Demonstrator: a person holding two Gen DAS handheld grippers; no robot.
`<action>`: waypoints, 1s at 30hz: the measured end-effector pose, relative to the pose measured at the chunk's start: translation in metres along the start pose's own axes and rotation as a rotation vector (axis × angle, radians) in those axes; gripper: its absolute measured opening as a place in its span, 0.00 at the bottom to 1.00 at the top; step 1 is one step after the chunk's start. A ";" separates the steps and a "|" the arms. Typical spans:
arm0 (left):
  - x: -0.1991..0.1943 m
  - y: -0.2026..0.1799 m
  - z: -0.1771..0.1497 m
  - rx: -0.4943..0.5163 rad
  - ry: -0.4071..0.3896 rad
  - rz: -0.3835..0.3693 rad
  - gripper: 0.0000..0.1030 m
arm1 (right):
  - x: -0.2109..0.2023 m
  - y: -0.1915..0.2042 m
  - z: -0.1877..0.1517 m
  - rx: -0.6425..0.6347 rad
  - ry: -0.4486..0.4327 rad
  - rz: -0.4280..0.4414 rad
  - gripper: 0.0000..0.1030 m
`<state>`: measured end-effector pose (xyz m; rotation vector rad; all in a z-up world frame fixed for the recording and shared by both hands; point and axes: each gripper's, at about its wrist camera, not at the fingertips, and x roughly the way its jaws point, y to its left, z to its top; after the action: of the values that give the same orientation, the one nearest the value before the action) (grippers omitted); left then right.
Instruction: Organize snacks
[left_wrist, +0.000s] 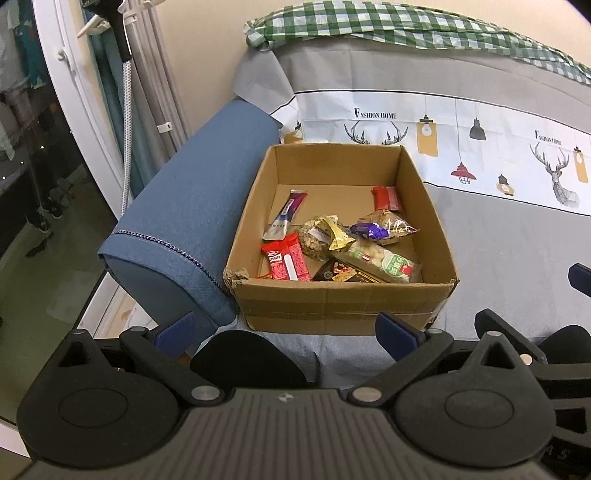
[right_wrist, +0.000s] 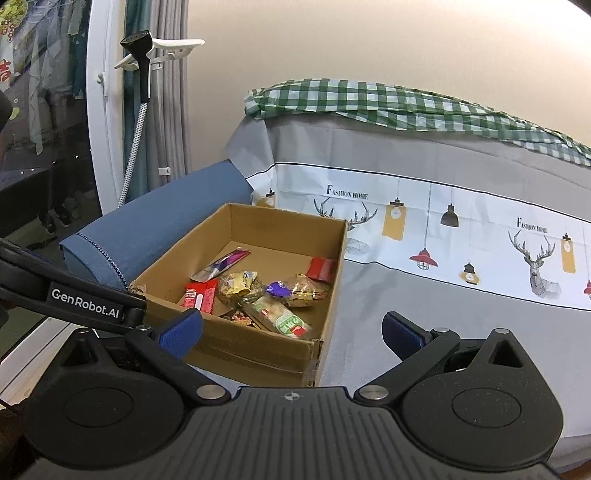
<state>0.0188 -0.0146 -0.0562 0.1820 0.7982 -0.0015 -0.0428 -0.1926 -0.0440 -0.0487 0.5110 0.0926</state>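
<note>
An open cardboard box (left_wrist: 332, 302) stands on a grey-covered sofa seat and also shows in the right wrist view (right_wrist: 240, 347). Several snacks lie inside: a red wafer pack (left_wrist: 286, 261), a purple-silver stick (left_wrist: 286, 214), a small red packet (left_wrist: 386, 198), a green-label rice cracker pack (left_wrist: 384, 263) and clear-wrapped cakes (left_wrist: 391, 225). My left gripper (left_wrist: 288, 330) is open and empty, just in front of the box's near wall. My right gripper (right_wrist: 291, 332) is open and empty, to the right of the box's near right corner.
A blue sofa armrest (left_wrist: 184, 221) runs along the box's left side. The grey cover with a deer and lamp print (right_wrist: 461, 236) drapes the backrest, with a green checked cloth (right_wrist: 369, 103) on top. A garment steamer (right_wrist: 136, 92) and window stand at left.
</note>
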 end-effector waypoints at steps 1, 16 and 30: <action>0.000 0.000 0.000 0.000 0.000 0.002 1.00 | 0.000 0.000 0.000 0.000 0.002 0.000 0.99; 0.000 0.001 0.001 0.004 -0.003 0.021 1.00 | 0.003 -0.002 0.001 0.018 0.006 -0.033 0.99; 0.000 0.002 0.002 0.008 -0.003 0.017 1.00 | -0.001 -0.005 0.003 0.026 -0.014 -0.023 0.99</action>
<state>0.0201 -0.0126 -0.0548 0.1959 0.7941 0.0113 -0.0417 -0.1973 -0.0413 -0.0283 0.4971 0.0637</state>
